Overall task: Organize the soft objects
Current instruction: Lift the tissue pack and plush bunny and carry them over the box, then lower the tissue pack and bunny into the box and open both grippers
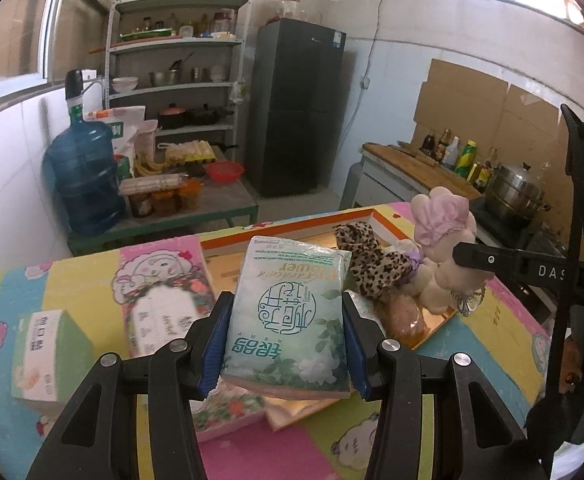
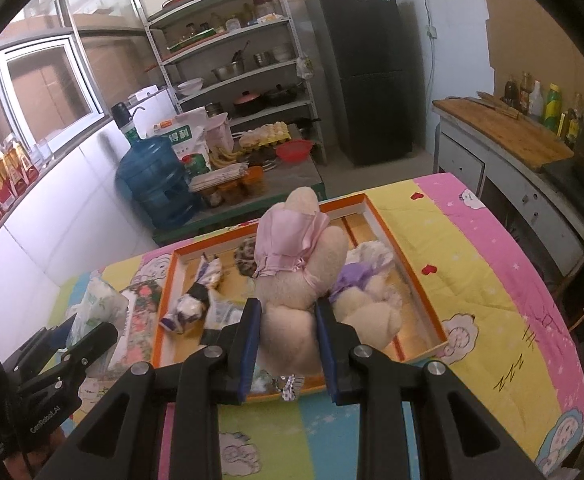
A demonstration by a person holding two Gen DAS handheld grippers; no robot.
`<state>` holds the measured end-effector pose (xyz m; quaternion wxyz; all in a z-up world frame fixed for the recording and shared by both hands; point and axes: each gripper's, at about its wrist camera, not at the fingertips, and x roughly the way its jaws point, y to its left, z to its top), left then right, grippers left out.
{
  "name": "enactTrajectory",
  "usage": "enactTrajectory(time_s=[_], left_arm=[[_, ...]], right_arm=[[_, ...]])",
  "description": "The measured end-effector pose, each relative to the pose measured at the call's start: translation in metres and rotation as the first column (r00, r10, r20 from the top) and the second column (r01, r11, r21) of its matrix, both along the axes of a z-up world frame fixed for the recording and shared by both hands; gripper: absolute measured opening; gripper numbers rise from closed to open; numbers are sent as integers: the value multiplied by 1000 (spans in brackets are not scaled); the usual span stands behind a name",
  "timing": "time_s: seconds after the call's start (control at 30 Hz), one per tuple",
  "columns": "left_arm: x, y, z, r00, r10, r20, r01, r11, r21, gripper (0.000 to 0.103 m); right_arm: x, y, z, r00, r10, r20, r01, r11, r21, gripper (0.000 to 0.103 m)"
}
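My left gripper (image 1: 285, 312) is shut on a pale green tissue pack (image 1: 287, 312) and holds it upright above the table, near the orange-rimmed tray (image 1: 292, 230). My right gripper (image 2: 287, 322) is shut on a cream plush toy in a pink dress (image 2: 292, 280) and holds it over the tray (image 2: 388, 226). The same toy shows in the left wrist view (image 1: 444, 240), beside a leopard-print plush (image 1: 368, 260). A second cream plush in purple (image 2: 368, 300) and wrapped soft items (image 2: 195, 300) lie in the tray.
A colourful cartoon cloth (image 2: 492, 280) covers the table. A green tissue box (image 1: 47, 356) and a pink floral pack (image 1: 159, 304) lie left of the tray. Beyond stand a blue water jug (image 1: 83, 176), shelves (image 1: 175, 60), a dark fridge (image 1: 296, 108) and a counter with bottles (image 1: 452, 156).
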<state>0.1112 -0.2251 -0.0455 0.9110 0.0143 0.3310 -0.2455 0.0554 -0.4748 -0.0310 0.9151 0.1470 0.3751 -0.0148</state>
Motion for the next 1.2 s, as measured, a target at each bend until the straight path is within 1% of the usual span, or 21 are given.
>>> enactTrajectory(time_s=[0.3,0.43,0.6,0.83,0.93,1.03,1.2], left_arm=[[19,-37,-6,1000,15,-24,-15,1000,3,52],[33,-53,-11,999,33,-41,-33,999,0,52],[54,-65,-19,994,73,-80,-74,997,-11,52],[80,-71,-26,986,128,-103,-130,992,-8,52],[89,-74,-31,984,136,-117,-137,991,-4,52],[99,-81,-37,981,131,-140,-133,991,-1,52],[109,-87,-52,976,131,-176,-130,991,17,52]], right_arm=[[15,-38,-9,1000,-1,-13,1,1000,12,28],[28,-48,-14,999,24,-25,-24,1000,13,28],[49,-53,-20,997,71,-44,-71,997,3,28],[92,-56,-26,985,154,-74,-155,988,-10,28],[108,-55,-33,979,181,-92,-182,983,-9,28],[122,-56,-43,974,193,-120,-193,981,15,28],[133,-55,-58,968,199,-153,-199,980,17,28]])
